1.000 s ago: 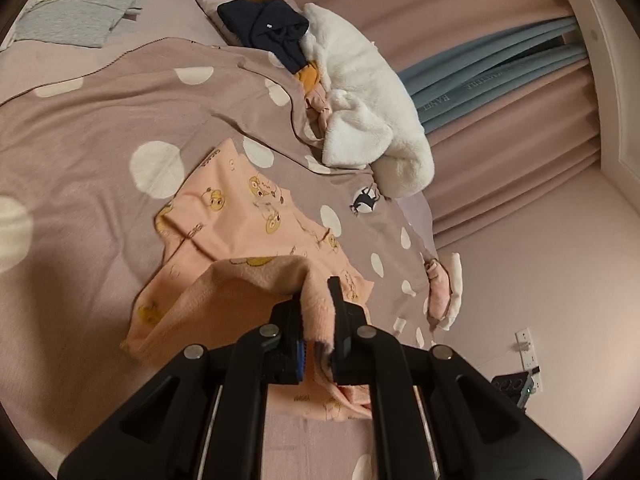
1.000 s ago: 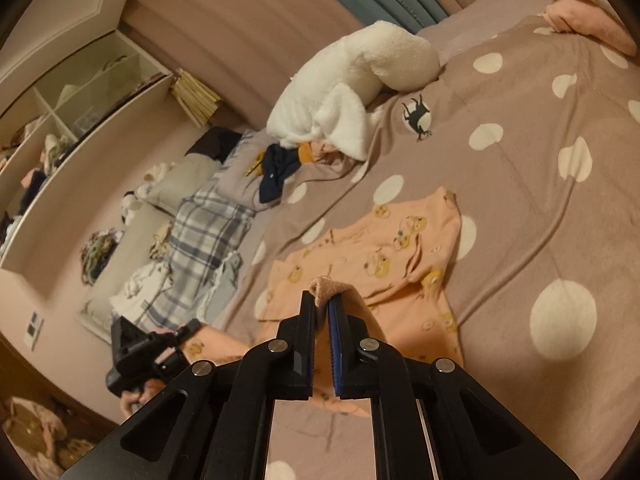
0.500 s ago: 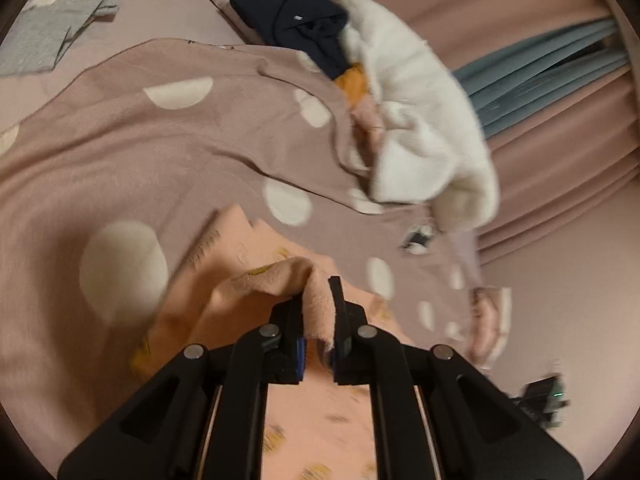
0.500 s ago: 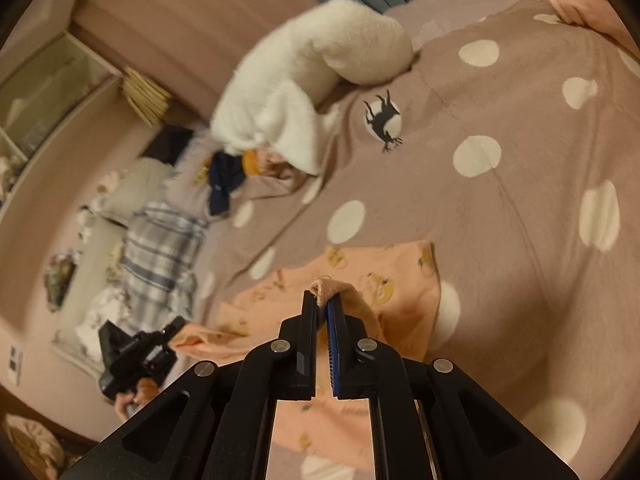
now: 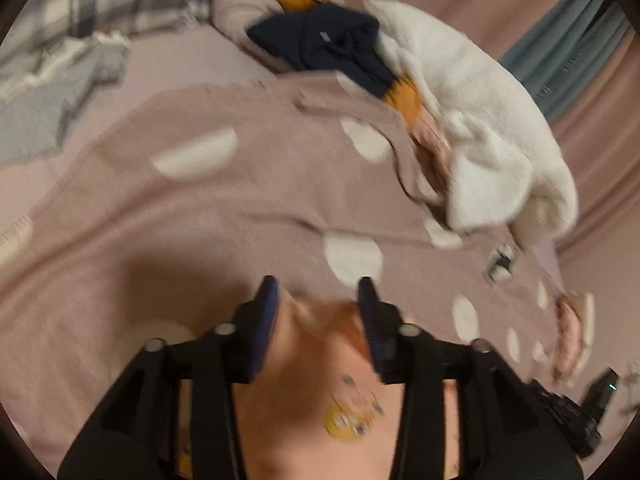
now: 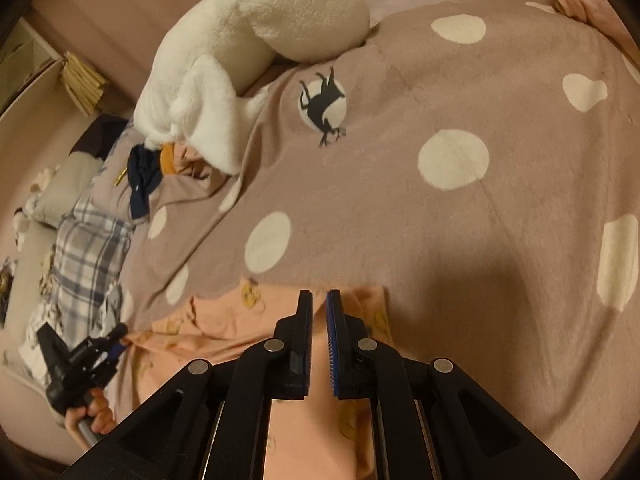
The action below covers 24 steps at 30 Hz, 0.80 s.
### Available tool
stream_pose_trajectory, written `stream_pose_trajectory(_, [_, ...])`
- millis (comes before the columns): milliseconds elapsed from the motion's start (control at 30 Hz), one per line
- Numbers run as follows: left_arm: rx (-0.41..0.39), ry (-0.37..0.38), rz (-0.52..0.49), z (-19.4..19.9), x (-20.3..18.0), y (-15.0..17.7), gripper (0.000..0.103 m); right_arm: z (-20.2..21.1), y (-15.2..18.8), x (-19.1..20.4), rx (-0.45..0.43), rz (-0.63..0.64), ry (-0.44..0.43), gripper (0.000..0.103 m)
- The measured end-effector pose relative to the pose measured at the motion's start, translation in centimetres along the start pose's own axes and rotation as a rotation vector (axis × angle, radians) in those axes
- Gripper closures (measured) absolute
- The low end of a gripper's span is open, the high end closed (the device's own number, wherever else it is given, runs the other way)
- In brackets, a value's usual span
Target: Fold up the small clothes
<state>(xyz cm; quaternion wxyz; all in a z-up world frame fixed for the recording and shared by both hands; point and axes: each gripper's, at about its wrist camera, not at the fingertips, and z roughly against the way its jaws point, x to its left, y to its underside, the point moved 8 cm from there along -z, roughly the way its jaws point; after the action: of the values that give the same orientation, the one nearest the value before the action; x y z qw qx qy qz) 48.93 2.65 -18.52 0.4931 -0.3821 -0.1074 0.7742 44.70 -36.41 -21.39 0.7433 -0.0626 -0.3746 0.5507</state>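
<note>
Left tool (image 5: 318, 290) gapes wide, right tool (image 6: 319, 300) narrowly parted — both above the peach garment (image 6: 224, 320).

the left gripper (image 5: 318, 292) sits at the bottom centre of its own view, its two black fingers spread wide apart. the right gripper (image 6: 319, 300) sits at the bottom centre of its view, fingers parted by a narrow gap, nothing clamped between them. at the lower left of the right view, a hand (image 6: 94, 410) grips the left gripper's handle.
</note>
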Motion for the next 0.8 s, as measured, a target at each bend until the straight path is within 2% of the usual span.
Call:
stream_pose_trajectory(33, [-0.031, -0.016, 0.012, 0.4, 0.4, -0.7, 0.044, 0.1, -0.5, 0.0, -0.017, 0.004, 0.014, 0.093])
stream_pose_trajectory(67, [-0.043, -0.011, 0.026, 0.8, 0.8, -1.1, 0.042, 0.4, -0.9, -0.1, -0.037, 0.007, 0.031, 0.088])
stream_pose_trajectory(133, [-0.045, 0.031, 0.037, 1.5, 1.2, -1.5, 0.040, 0.6, -1.1, 0.0, -0.045, 0.007, 0.029, 0.074])
stream_pose_trajectory(200, [0.000, 0.050, 0.015, 1.9, 1.3, -1.0, 0.030, 0.7, -0.6, 0.5, -0.032, 0.008, -0.007, 0.055])
stream_pose_trajectory(300, [0.064, 0.065, -0.004, 2.6, 1.1, 0.5, 0.017, 1.3, 0.6, 1.2, 0.001, 0.018, -0.023, 0.049])
stream_pose_trajectory(400, [0.087, 0.124, -0.003, 4.7, 1.2, 2.7, 0.016, 2.5, 1.8, 2.0, 0.015, 0.030, 0.015, 0.048])
stream_pose_trajectory(467, [0.105, 0.128, 0.003, 5.9, 1.1, 4.1, 0.013, 4.3, 3.2, 3.3, 0.032, 0.033, -0.027, 0.048])
stream_pose_trajectory(533, [0.093, 0.139, 0.003, 8.0, 1.4, 5.4, 0.002, 6.3, 4.5, 4.7, 0.035, 0.036, -0.066, 0.040])
stream_pose_trajectory(567, [0.084, 0.141, -0.004, 8.8, 1.5, 5.9, 0.000, 6.9, 4.9, 5.1, 0.033, 0.036, -0.073, 0.028])
stream_pose_trajectory(600, [0.073, 0.136, -0.016, 9.8, 1.6, 6.4, 0.001, 7.9, 5.6, 5.7, 0.029, 0.037, -0.081, 0.018])
stream_pose_trajectory(667, [0.074, 0.150, -0.025, 11.7, 1.8, 7.8, 0.001, 9.5, 7.3, 6.5, 0.029, 0.032, -0.099, 0.017])
stream_pose_trajectory(800, [0.135, 0.212, 0.000, 14.4, 2.1, 10.9, 0.001, 11.2, 10.7, 7.2, 0.075, -0.007, -0.165, 0.016])
